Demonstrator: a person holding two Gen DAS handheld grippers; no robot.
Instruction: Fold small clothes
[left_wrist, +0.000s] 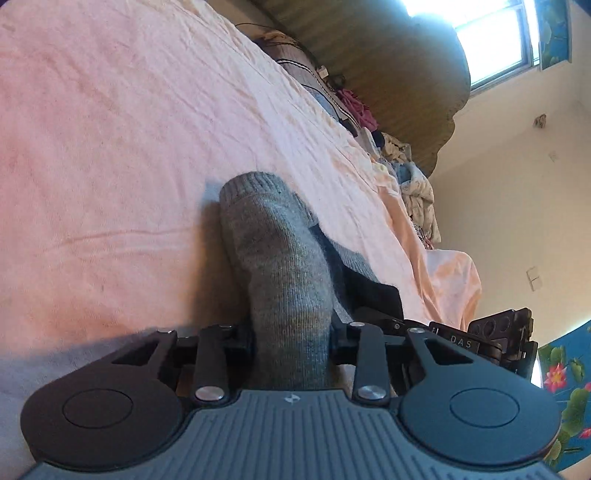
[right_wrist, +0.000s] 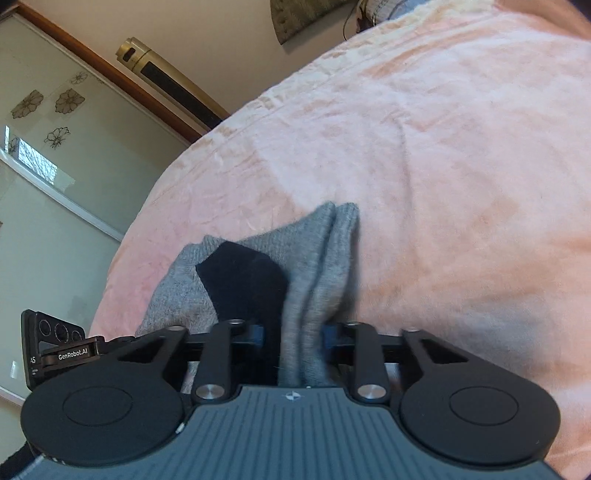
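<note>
A grey knitted sock (left_wrist: 273, 258) with a black heel patch (right_wrist: 243, 280) lies on the pink bedsheet (left_wrist: 110, 147). My left gripper (left_wrist: 291, 339) is shut on the sock's grey end; its ribbed cuff (left_wrist: 255, 184) sticks out ahead. My right gripper (right_wrist: 299, 339) is shut on the sock's (right_wrist: 317, 266) other end, where grey folds bunch between the jaws. The other gripper's body shows at the right edge of the left wrist view (left_wrist: 495, 339) and the left edge of the right wrist view (right_wrist: 59, 339). The fingertips are hidden by the fabric.
The pink sheet (right_wrist: 443, 147) covers the bed. A pile of clothes (left_wrist: 406, 177) lies along the bed's far edge near a wall and window (left_wrist: 491, 40). A gold tower unit (right_wrist: 170, 81) and a sliding door (right_wrist: 55, 166) stand beyond the bed.
</note>
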